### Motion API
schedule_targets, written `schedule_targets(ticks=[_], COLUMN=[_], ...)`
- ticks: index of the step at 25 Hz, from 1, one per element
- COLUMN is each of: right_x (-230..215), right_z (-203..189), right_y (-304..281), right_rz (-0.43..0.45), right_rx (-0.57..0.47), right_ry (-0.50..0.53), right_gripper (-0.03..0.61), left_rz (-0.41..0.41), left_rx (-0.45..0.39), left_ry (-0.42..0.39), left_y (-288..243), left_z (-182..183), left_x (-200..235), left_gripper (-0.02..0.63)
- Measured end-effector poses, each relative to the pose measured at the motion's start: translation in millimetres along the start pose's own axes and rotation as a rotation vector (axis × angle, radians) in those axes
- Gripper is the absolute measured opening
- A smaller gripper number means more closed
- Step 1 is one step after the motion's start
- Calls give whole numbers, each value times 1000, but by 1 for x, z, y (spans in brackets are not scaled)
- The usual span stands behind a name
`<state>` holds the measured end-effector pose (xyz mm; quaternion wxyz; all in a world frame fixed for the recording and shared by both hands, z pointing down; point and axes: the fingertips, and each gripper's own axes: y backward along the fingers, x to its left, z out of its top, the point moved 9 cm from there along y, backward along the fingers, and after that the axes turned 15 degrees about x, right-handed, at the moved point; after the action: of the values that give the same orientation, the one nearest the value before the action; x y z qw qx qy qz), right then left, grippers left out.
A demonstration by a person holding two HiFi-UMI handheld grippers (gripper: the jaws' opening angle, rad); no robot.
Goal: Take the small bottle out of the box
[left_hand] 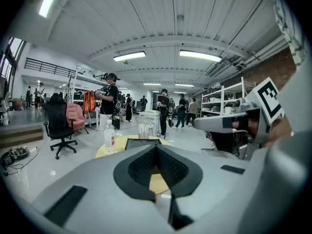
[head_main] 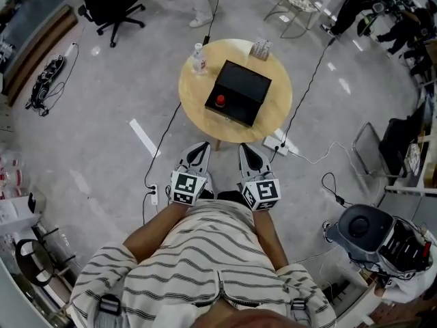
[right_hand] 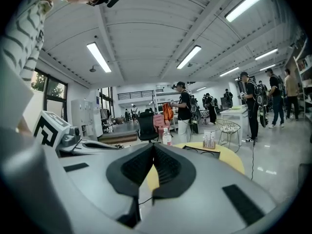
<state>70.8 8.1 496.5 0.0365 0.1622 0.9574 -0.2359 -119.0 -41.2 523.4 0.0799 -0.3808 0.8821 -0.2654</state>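
Observation:
On a round wooden table (head_main: 198, 98) lies a black open box (head_main: 239, 91). Inside it, near its left end, is a small bottle with a red cap (head_main: 220, 101). My left gripper (head_main: 200, 149) and right gripper (head_main: 246, 149) are held side by side close to my body, short of the table, both pointing toward it. Both have their jaws together with nothing between them. In the left gripper view the box (left_hand: 141, 141) shows beyond the shut left gripper (left_hand: 156, 148). The right gripper view has the box (right_hand: 202, 151) beyond the shut right gripper (right_hand: 153, 147).
A clear water bottle (head_main: 199, 59) and a clear holder (head_main: 260, 49) stand on the table's far side. A power strip (head_main: 280, 144) and cables lie on the floor by the table. An office chair (head_main: 109, 5) is far left and equipment (head_main: 365, 227) at right. People stand at the back.

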Motion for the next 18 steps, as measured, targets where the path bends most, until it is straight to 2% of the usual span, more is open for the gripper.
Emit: schedule_targets(ticks=[9, 18], right_x=[-28, -72], right_z=[-1, 23], right_y=[-16, -42], right_rz=[3, 54], right_rx=[9, -13], right_ry=[-27, 2], right_gripper=[18, 18], left_rz=[20, 109], left_rx=[15, -10], left_ry=[-17, 10], left_y=[-30, -65], left_z=[7, 30], left_x=[0, 10], left_gripper=[21, 21])
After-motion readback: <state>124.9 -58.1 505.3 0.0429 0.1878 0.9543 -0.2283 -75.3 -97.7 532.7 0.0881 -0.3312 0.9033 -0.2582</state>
